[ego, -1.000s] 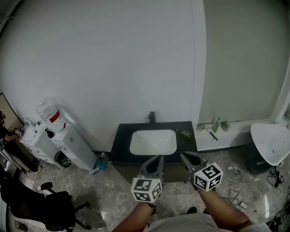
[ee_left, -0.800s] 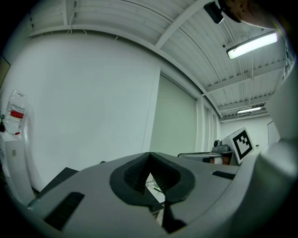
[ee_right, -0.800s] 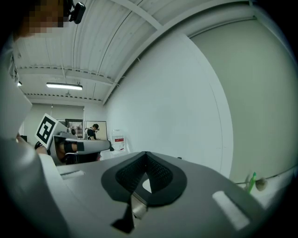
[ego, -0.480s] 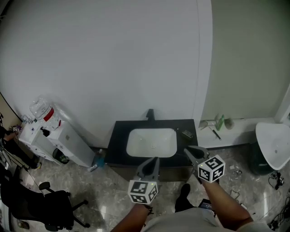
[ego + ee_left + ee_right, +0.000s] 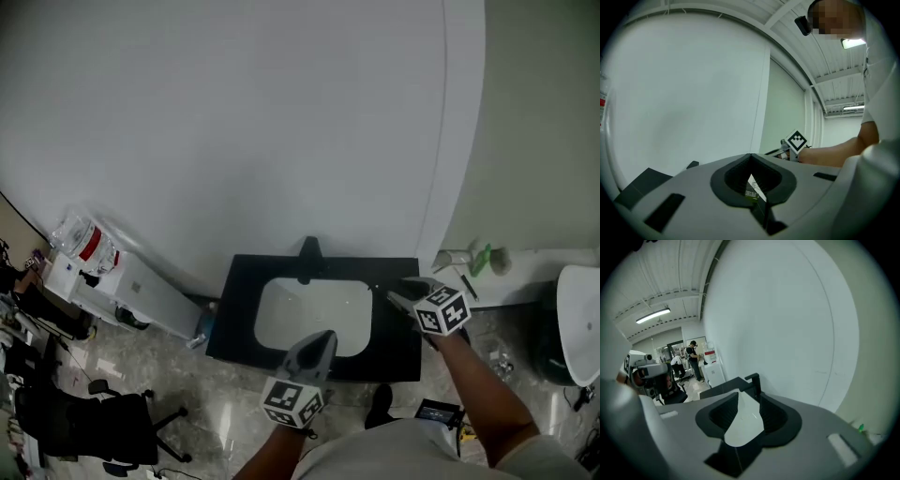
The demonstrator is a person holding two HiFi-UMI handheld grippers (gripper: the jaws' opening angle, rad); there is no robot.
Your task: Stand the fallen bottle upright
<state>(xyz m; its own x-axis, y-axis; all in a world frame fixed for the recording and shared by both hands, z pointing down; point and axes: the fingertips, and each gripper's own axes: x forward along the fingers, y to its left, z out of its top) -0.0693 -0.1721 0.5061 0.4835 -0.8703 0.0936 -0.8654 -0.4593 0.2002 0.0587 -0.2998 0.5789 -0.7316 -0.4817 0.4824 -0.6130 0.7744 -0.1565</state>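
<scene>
A black counter (image 5: 234,323) holds a white basin (image 5: 309,314) with a black faucet (image 5: 308,250) behind it. My right gripper (image 5: 401,291) hangs over the counter just right of the basin, tilted down. Its jaws are opening with only the basin (image 5: 740,425) showing between them. A small dark item (image 5: 377,288) lies by its tips, too small to identify. My left gripper (image 5: 324,337) sits over the basin's front rim and points level, its jaws together with only a thin slit (image 5: 754,187) between them. A green bottle (image 5: 481,260) stands on the white ledge to the right.
The white ledge (image 5: 525,267) also carries other small items. A water dispenser (image 5: 112,281) stands left of the counter, with an office chair (image 5: 84,422) on the marble floor. A white wall rises behind the faucet. A second white basin (image 5: 581,323) is at far right.
Both grippers have travelled forward and down from in front of the counter to over it. The right one went farther, beside the basin, and its jaws have parted.
</scene>
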